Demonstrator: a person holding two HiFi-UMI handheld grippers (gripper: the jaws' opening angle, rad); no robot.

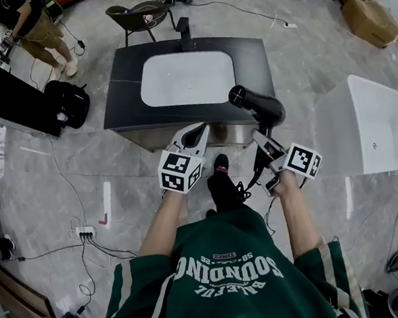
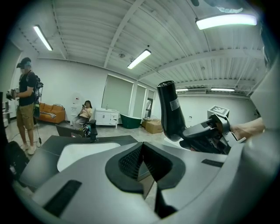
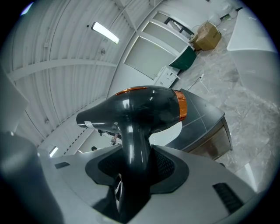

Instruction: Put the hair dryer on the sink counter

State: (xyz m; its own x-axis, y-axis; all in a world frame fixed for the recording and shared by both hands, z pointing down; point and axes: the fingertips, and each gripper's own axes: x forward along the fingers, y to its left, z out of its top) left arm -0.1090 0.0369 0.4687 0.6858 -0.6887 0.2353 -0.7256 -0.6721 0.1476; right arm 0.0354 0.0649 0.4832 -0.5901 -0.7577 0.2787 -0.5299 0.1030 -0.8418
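Dryer (image 1: pixel 257 106) sat clamped by its handle in the right gripper (image 1: pixel 262 142), whose jaws were closed on the black handle just below the barrel (image 3: pixel 140 109). It was held up in the air, clear of the counter (image 1: pixel 251 55); from the head view it overlapped the counter's front right corner, barrel angled toward the basin (image 1: pixel 185 77). An orange band (image 3: pixel 183 107) ringed one end of the barrel. The left gripper (image 1: pixel 201 129) hovered just to the left of it at the counter's front edge, jaws together with nothing between them (image 2: pixel 141 146). A faucet (image 1: pixel 183 33) stood at the back of the basin and a chair (image 1: pixel 140 16) behind it. A tub (image 1: pixel 375 126) lay to the right.
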